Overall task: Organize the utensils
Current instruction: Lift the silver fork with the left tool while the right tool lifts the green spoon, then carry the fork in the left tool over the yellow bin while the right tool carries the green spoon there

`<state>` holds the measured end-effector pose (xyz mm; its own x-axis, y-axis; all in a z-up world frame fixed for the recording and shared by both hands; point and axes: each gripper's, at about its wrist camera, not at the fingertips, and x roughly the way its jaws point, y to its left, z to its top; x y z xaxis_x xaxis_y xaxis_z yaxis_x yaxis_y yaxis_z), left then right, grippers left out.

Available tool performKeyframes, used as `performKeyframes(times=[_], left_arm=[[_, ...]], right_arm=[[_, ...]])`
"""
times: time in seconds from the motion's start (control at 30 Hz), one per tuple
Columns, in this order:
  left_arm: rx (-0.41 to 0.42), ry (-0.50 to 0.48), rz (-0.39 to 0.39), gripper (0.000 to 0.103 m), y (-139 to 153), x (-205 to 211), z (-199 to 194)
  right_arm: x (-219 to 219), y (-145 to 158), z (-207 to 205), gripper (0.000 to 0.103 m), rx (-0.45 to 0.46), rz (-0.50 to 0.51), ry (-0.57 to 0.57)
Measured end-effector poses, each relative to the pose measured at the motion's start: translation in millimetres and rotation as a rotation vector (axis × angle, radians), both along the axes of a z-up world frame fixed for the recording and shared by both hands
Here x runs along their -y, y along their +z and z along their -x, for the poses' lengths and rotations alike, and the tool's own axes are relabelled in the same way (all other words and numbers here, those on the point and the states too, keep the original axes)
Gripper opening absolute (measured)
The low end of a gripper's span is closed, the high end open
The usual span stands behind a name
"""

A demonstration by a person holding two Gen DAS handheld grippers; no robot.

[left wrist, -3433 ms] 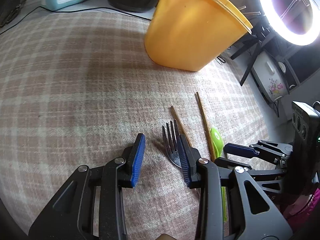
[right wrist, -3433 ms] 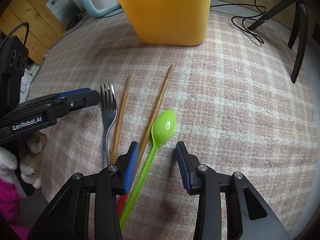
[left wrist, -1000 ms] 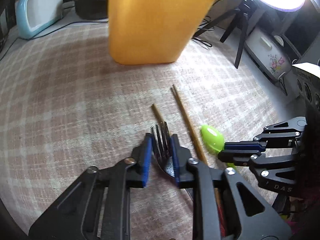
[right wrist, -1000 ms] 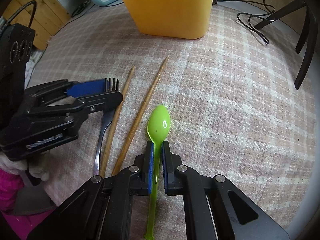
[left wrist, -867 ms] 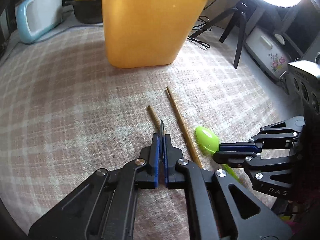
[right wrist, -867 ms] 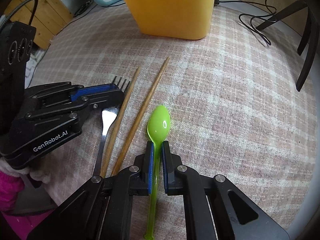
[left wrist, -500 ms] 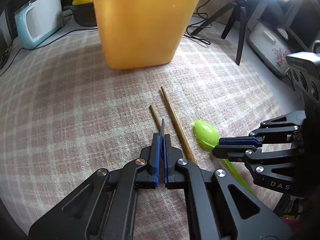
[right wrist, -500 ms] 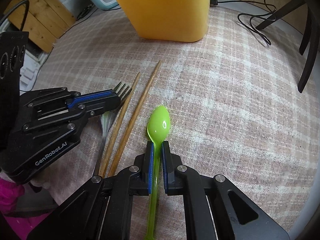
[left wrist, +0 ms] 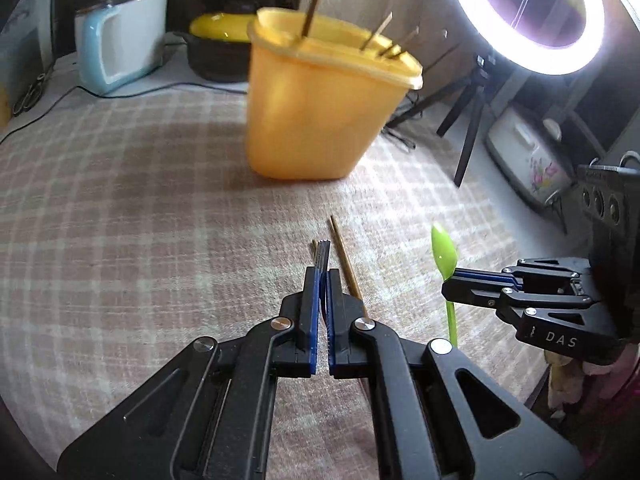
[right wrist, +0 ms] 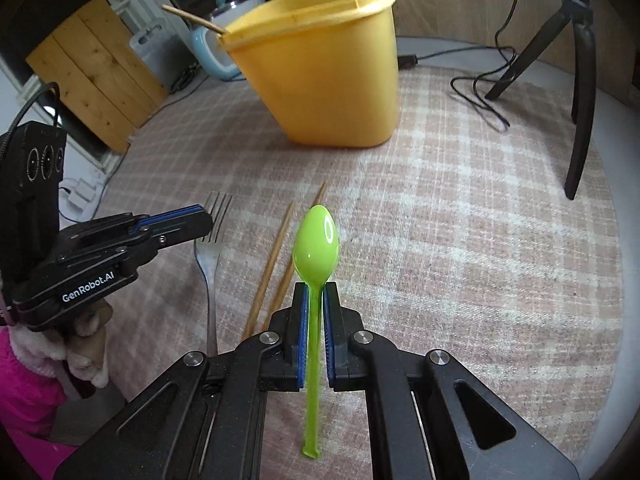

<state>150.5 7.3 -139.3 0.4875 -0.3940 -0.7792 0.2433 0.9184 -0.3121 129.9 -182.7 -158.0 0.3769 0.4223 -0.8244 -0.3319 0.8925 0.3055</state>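
Moved: both tools have come up off the cloth since half a second ago, and the fork and the spoon came up with them.
Left jaws: the left gripper [left wrist: 323, 276] is pressed tight on the fork [right wrist: 212, 236], just behind the prongs; it hangs in the air.
Right jaws: the right gripper [right wrist: 315, 292] is pinching the green spoon [right wrist: 316, 240] on its thin neck, right under the bowl, handle hanging down.
How they feel: the spoon looks like light, bendy plastic and smooth, so it may slip or swing. The fork looks like hard metal and heavier. Holding near the head looks best for keeping each one steady.
On the cloth: the chopsticks [right wrist: 276, 264] lie side by side between the two tools.
Tub: the yellow tub [right wrist: 324, 68] stands farther back on the checked tablecloth [right wrist: 460, 240], with sticks poking out of the top.
Count: one fork, one spoon, two loose chopsticks, one tub.
Next: both likely go into the tub.
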Motion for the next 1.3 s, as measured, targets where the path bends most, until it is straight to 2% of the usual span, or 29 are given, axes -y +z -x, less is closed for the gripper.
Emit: performKeyframes(times=[0.17,0.2,0.37,0.6,0.67,0.93,1.0,1.03,1.1,1.3], left_arm=[[0.073,0.031,0.044,0.001,30,-17,13],[0.084,0.039,0.052,0.001,35,-20,16],[0.132,0.044,0.071,0.000,53,-27,23],[0.116,0.053,0.067,0.000,46,-35,20],[0.107,0.062,0.070,0.000,43,-40,20],[0.106,0.084,0.077,0.000,43,-57,23],[0.106,0.083,0.074,0.000,43,-60,23],[0.106,0.084,0.073,0.000,43,-61,23],[0.105,0.088,0.074,0.000,43,-63,24],[0.108,0.084,0.072,0.000,43,-64,23]], right_arm=[[-2,20,12,0.005,0.072,-0.004,-0.017],[-1,24,14,0.000,0.085,-0.005,-0.021],[-3,36,13,0.000,0.127,0.006,-0.028],[-10,9,-4,0.000,0.009,-0.013,0.027],[-14,-5,-14,0.000,-0.057,-0.030,0.039],[-53,-33,-36,0.002,-0.098,0.079,0.093],[-60,-36,-41,0.013,-0.099,0.088,0.099],[-63,-36,-43,0.025,-0.098,0.092,0.100],[-70,-38,-46,0.041,-0.094,0.104,0.113],[-90,-48,-54,0.042,-0.102,0.171,0.136]])
